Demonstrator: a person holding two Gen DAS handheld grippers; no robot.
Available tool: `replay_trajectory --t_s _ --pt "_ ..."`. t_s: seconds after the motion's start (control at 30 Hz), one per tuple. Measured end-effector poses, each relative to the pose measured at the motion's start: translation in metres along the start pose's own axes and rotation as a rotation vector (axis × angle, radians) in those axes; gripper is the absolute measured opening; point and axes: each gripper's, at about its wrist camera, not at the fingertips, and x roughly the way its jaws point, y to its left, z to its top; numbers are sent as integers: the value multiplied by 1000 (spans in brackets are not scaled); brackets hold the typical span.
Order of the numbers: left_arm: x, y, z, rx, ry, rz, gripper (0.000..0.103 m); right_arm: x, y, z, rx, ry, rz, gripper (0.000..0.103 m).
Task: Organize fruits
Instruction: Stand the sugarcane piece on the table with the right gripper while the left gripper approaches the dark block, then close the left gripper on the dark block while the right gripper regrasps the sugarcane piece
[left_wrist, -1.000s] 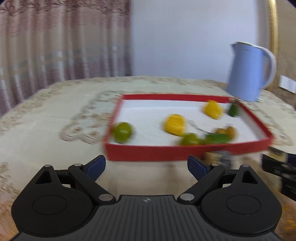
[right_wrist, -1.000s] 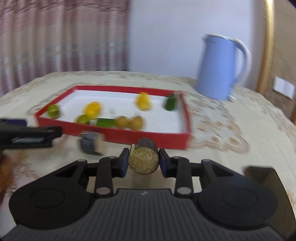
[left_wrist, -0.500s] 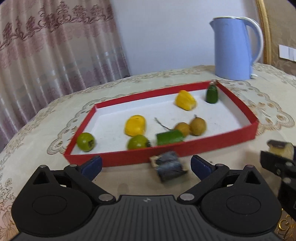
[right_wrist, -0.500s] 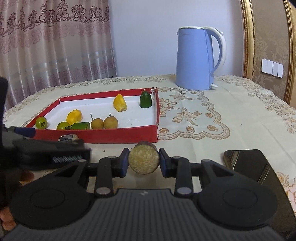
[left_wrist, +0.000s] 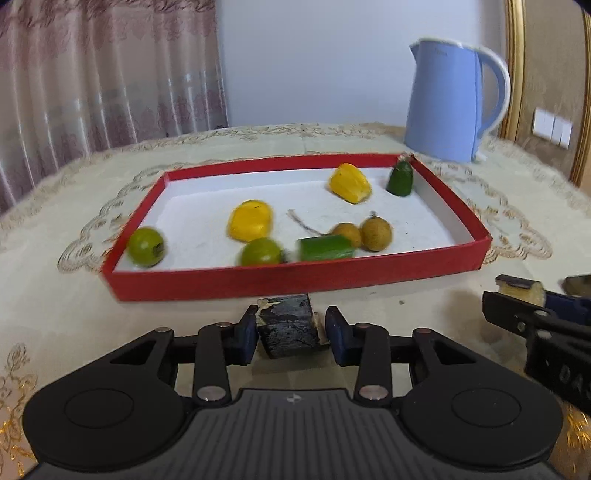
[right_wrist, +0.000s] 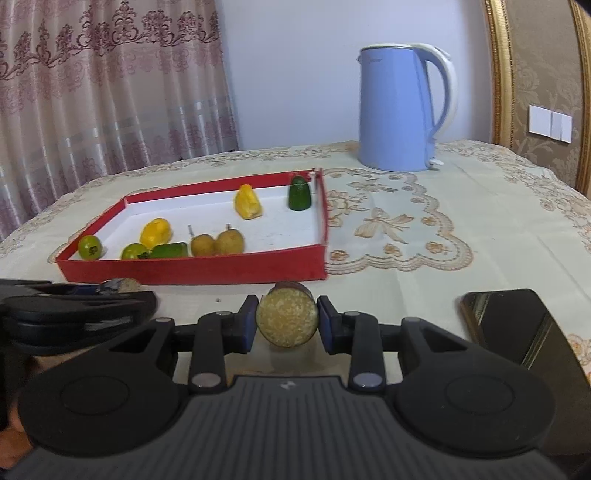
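Note:
A red tray (left_wrist: 295, 282) (right_wrist: 192, 271) holds several fruits: yellow pieces (left_wrist: 250, 224), green round fruits (left_wrist: 146, 246), a green piece (left_wrist: 325, 248), brown longans (left_wrist: 375, 233) and a dark green piece (left_wrist: 400, 180). My left gripper (left_wrist: 291, 329) has closed around a dark cut fruit chunk (left_wrist: 288, 326) on the table just before the tray; a small gap shows at its right pad. My right gripper (right_wrist: 287, 325) is shut on a dark-skinned cut chunk with a pale grainy face (right_wrist: 287, 319), near the tray's front right corner.
A blue kettle (right_wrist: 400, 109) stands behind the tray at the right. A black phone (right_wrist: 517, 332) lies on the tablecloth at the right. The right gripper shows at the right edge of the left wrist view (left_wrist: 535, 317).
My left gripper moved up to the dark chunk and its fingers closed in around it. My right gripper keeps its chunk and has barely moved.

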Motion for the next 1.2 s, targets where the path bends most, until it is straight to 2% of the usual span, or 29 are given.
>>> replay_trajectory --t_s 0.23,0.47,0.5,0.57,0.63,0.7,0.77,1.2 --pt "-13 60 -7 15 -45 8 38 12 32 2 -35 31 70 32" --pt "-3 72 -2 30 -32 27 39 27 53 4 -75 59 48 32" --pt "-2 71 -2 30 -31 27 42 28 53 5 -73 58 45 32" --pt "1 71 -3 28 -28 28 67 29 53 5 -74 60 39 32" --pt "2 70 -5 20 -31 48 74 30 54 5 -83 58 24 35" --pt "5 70 -6 21 -25 62 74 31 55 4 -88 58 17 45" --pt "8 72 -6 5 -6 73 80 32 54 3 -85 62 15 50" --pt "12 62 -3 25 -3 121 81 39 48 2 -58 82 45 52"
